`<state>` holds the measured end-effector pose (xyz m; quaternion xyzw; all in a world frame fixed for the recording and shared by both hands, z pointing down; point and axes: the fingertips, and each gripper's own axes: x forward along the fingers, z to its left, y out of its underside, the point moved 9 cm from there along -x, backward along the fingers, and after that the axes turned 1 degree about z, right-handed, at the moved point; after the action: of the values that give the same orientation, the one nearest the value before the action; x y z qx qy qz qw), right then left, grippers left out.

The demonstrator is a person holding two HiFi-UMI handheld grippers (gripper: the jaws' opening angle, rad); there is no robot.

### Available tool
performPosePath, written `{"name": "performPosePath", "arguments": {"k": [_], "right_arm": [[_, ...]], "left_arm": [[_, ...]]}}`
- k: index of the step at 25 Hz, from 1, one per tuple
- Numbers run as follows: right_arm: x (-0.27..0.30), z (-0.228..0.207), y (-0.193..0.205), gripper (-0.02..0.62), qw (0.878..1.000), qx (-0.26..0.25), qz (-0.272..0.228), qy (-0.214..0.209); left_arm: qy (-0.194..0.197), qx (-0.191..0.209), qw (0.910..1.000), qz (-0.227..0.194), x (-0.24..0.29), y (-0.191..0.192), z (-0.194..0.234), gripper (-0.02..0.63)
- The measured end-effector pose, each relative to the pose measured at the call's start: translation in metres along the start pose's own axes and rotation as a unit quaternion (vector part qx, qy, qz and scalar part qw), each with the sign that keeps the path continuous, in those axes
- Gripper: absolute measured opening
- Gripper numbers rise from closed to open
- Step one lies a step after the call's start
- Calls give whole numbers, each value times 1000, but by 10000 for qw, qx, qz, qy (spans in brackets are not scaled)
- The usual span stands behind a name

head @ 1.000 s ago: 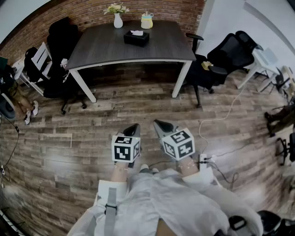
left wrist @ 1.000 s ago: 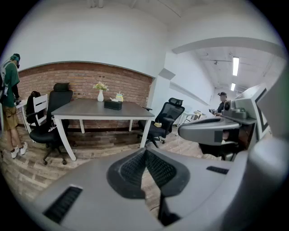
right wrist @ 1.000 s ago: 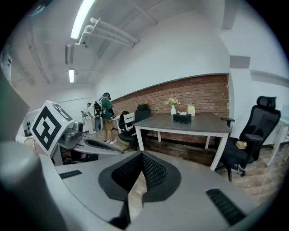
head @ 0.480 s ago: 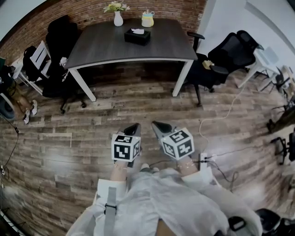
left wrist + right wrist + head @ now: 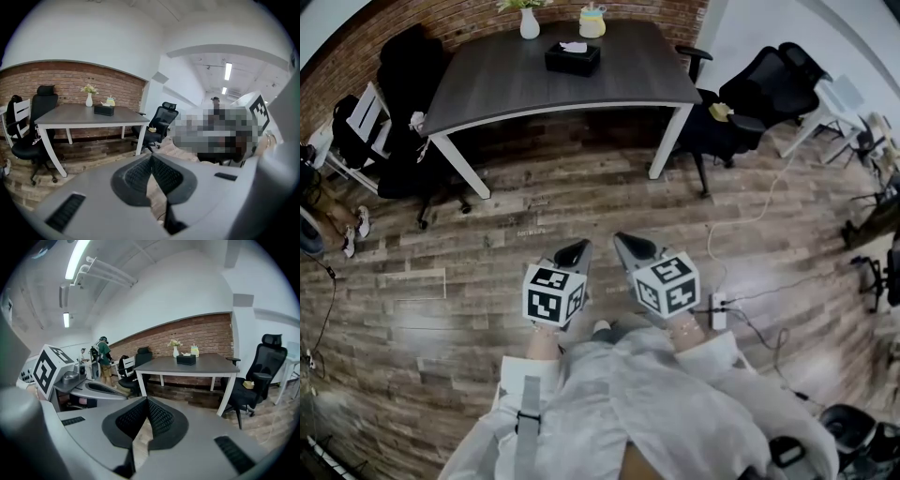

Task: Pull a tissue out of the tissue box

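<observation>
Tissue box (image 5: 573, 61) is sitting toward the far side of a dark table (image 5: 516, 89), well apart from the two grippers that a person in a pale coat (image 5: 647, 412) is holding out over the wood floor (image 5: 469, 253). The left gripper (image 5: 578, 247) is showing its jaws pressed together at the tips, with nothing caught between them. The right gripper (image 5: 623, 241), just beside it, is closed in the same way and is carrying nothing. Both are pointing toward the table and tilting somewhat downward.

On the floor just to the right of the right gripper, a white power strip (image 5: 718, 310) is lying with a white cable (image 5: 766, 208) trailing away from it toward the chairs.

Farther out, the table is standing on white legs. A white tissue (image 5: 574, 46) is sticking up from the top of the black box. Behind the box, near the table's back edge, a white vase (image 5: 529, 25) of flowers and a pale yellow container (image 5: 592, 21) are standing side by side in front of a brick wall (image 5: 384, 33).

Black office chairs (image 5: 769, 89) are crowding the table's right end. Another black chair (image 5: 403, 70) and a white chair (image 5: 364, 114) are sitting at its left end. In the right gripper view, a person in a green top (image 5: 103, 356) is standing at the far left of the room.
</observation>
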<state>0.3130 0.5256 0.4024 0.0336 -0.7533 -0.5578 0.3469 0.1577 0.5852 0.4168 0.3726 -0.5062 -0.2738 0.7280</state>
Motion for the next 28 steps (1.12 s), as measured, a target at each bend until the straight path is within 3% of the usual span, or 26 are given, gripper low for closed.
{"name": "performPosePath", "arguments": {"k": [9, 12, 15, 28], "right_arm": [[23, -9, -7, 3, 9999, -112, 115, 4], [46, -17, -18, 87, 9996, -157, 160, -141], [72, -27, -31, 87, 9992, -207, 186, -294], [175, -111, -122, 94, 9958, -388, 10, -834]], "left_arm": [[-254, -130, 9995, -156, 12, -11, 25, 7], [-337, -225, 9990, -200, 21, -22, 40, 63], [-485, -329, 9980, -239, 33, -33, 58, 68], [-972, -490, 9931, -439, 105, -128, 145, 87]]}}
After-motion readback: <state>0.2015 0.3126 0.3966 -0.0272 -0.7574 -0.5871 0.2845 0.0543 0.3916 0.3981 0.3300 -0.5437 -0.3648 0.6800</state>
